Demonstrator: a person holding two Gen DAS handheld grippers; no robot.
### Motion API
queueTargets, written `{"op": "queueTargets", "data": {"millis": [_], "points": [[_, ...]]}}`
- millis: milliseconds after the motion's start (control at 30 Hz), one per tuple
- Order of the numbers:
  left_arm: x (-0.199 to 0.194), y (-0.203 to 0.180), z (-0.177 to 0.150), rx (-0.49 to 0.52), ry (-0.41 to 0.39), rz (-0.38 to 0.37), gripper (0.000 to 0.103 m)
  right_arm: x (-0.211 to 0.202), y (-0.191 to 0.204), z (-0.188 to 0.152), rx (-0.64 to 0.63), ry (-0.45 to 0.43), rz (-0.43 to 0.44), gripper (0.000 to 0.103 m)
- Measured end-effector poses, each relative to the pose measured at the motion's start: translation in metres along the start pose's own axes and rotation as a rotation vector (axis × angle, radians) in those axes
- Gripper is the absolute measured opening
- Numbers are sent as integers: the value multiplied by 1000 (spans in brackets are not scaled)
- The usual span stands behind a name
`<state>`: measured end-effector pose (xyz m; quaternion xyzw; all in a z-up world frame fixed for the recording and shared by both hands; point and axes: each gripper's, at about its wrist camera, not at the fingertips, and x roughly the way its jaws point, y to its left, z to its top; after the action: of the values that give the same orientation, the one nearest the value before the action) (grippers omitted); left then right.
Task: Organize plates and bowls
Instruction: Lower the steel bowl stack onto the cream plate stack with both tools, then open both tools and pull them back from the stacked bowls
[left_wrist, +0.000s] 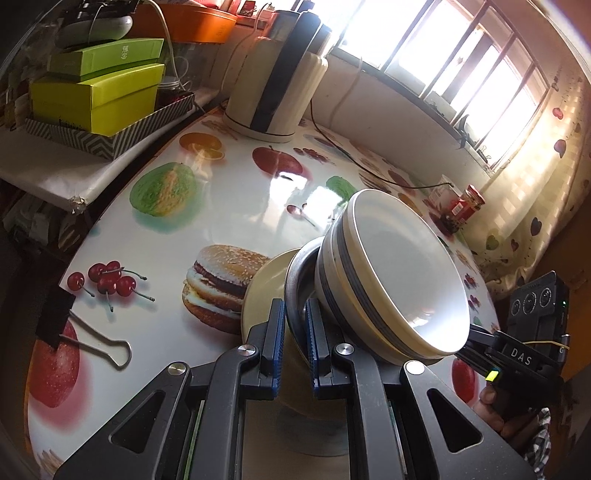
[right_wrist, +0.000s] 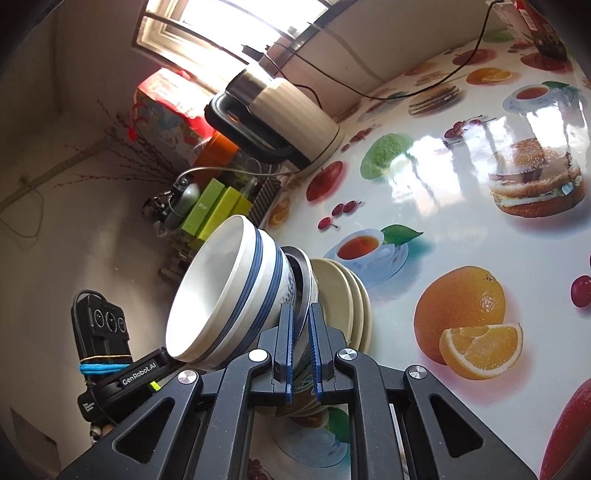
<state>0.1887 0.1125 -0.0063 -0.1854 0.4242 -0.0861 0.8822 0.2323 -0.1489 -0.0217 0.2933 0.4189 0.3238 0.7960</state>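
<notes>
Both grippers are clamped on the same stack, held over the fruit-printed table (left_wrist: 229, 206). The left gripper (left_wrist: 295, 332) pinches the rim of the steel bowl (left_wrist: 297, 273), and the right gripper (right_wrist: 301, 332) bites that same steel rim from the opposite side. On top of the steel bowl sit 2 nested white bowls (left_wrist: 402, 273) with blue bands, glossy inside. Under the steel bowl lie cream plates (right_wrist: 338, 295), at least 3 rims showing. The whole stack is near the printed burger (left_wrist: 218, 284), well apart from the kettle (left_wrist: 277, 92).

Left gripper (left_wrist: 294, 334) and right gripper (right_wrist: 301, 338) angled downward, jaws nearly closed.
</notes>
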Motion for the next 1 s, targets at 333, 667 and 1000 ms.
{"op": "queueTargets", "data": {"millis": [333,667,1000], "points": [[3,3,-1,-6,4,-2,10,5,-1,1,-3,9,-7,10],[1,5,-4,10,-1,-6,13,4,0,0,-16,2,-23,11],[-7,4,-6,28,-15,38,25,-4,8,-3,-57,-18,-77,17]]}}
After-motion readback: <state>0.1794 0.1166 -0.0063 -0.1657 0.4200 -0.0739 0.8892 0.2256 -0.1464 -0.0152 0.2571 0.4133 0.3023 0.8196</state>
